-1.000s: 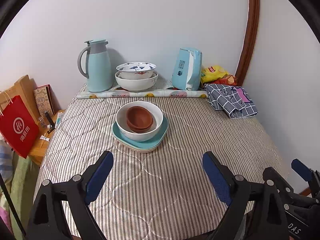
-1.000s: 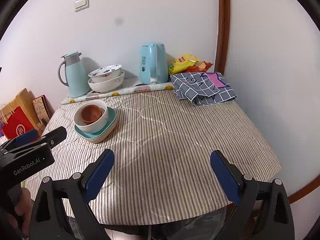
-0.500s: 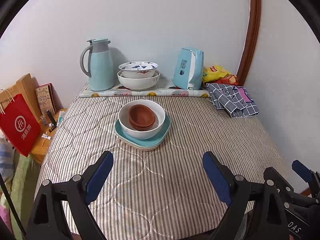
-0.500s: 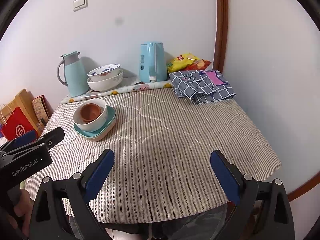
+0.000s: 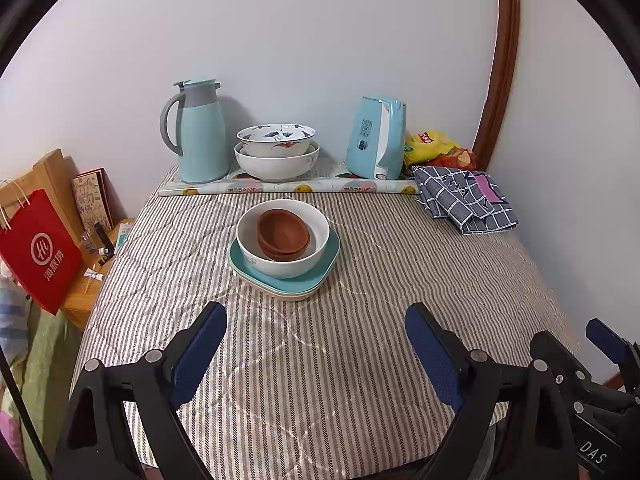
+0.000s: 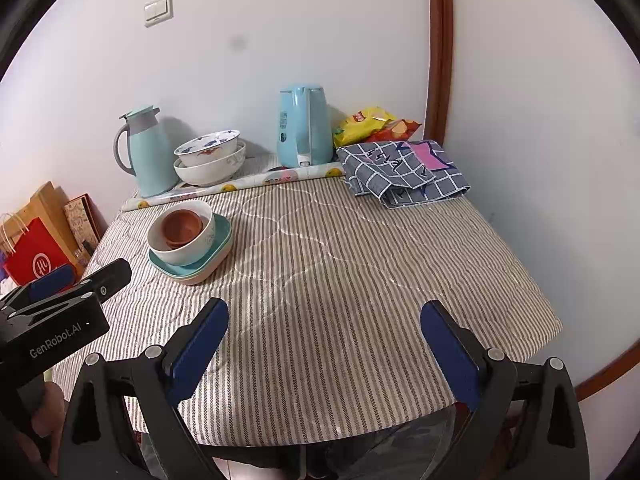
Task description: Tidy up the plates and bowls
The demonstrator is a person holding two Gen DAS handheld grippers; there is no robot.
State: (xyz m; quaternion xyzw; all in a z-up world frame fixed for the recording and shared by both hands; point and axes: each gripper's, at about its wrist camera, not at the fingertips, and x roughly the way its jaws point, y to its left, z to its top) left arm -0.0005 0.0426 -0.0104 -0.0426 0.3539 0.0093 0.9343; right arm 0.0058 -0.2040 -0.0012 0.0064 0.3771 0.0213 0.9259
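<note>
I hold both grippers above the near edge of a table covered in a striped quilted cloth (image 5: 360, 360). My left gripper (image 5: 316, 344) has its blue-padded jaws spread wide with nothing between them. My right gripper (image 6: 324, 340) is likewise spread wide and empty.

The landmark is a white bowl (image 5: 283, 240), well ahead of the left gripper and in line with its open gap. From the right gripper it sits ahead and far to the left. Nested inside the white bowl are small brown bowls (image 5: 283, 234), tilted slightly. The white bowl rests on a teal plate (image 5: 320, 276), which lies on a cream plate beneath.

Behind the white bowl, near the wall, a blue-patterned bowl (image 5: 276, 140) sits inside a larger white bowl (image 5: 276, 164). A pale blue thermos jug (image 5: 198, 132) stands to their left, a pale blue electric kettle (image 5: 376, 138) to their right.
</note>
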